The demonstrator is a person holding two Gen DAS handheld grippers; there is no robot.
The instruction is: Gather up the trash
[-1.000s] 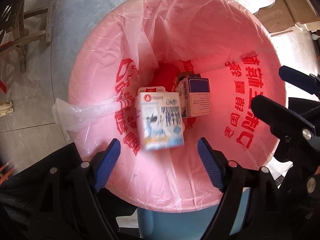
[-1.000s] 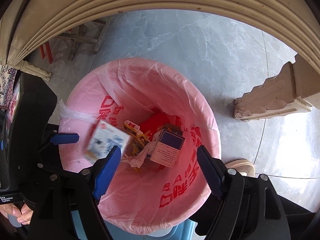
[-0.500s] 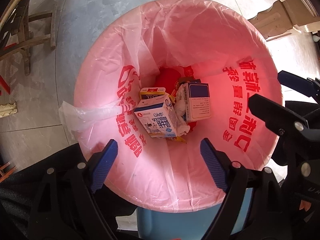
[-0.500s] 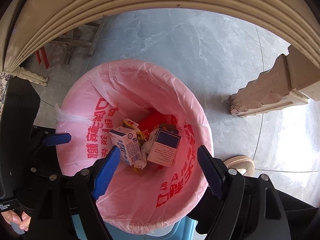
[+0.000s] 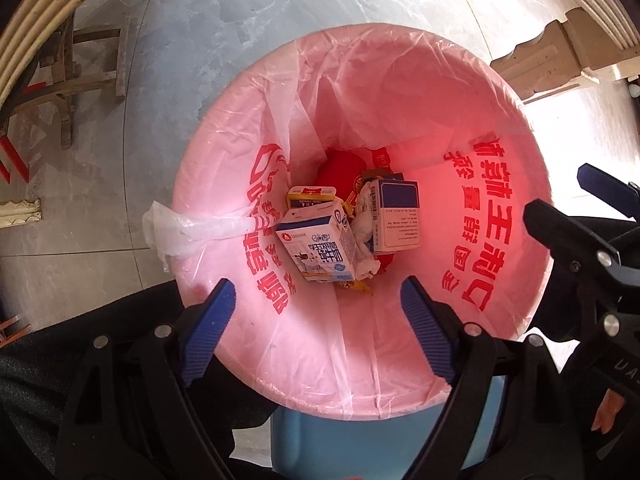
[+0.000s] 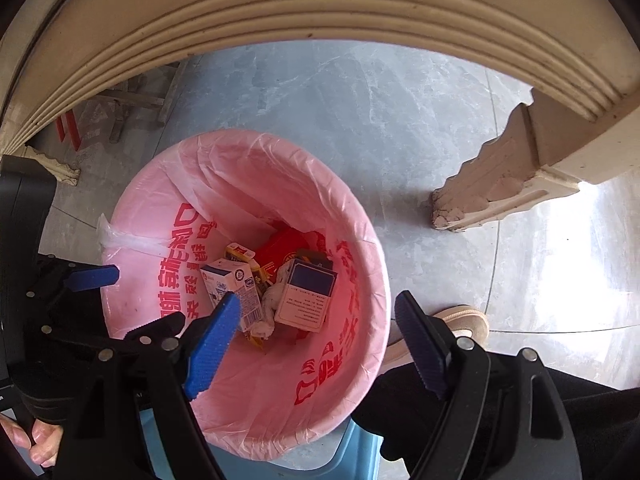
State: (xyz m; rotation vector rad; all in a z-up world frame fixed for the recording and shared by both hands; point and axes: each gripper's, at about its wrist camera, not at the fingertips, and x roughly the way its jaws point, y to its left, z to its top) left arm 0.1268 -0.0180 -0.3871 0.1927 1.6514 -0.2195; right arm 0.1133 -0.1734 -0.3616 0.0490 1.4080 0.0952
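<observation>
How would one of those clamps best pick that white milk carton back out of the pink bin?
Probably from straight above, closing across the two long side faces of the milk carton. It lies tilted on top of the pile, those flat faces parallel, with crumpled tissue and the blue-and-white box beside it. The open left gripper hangs nearest.

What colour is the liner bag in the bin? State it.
Translucent pink with red printed characters: the liner bag shows best in the left wrist view.
</observation>
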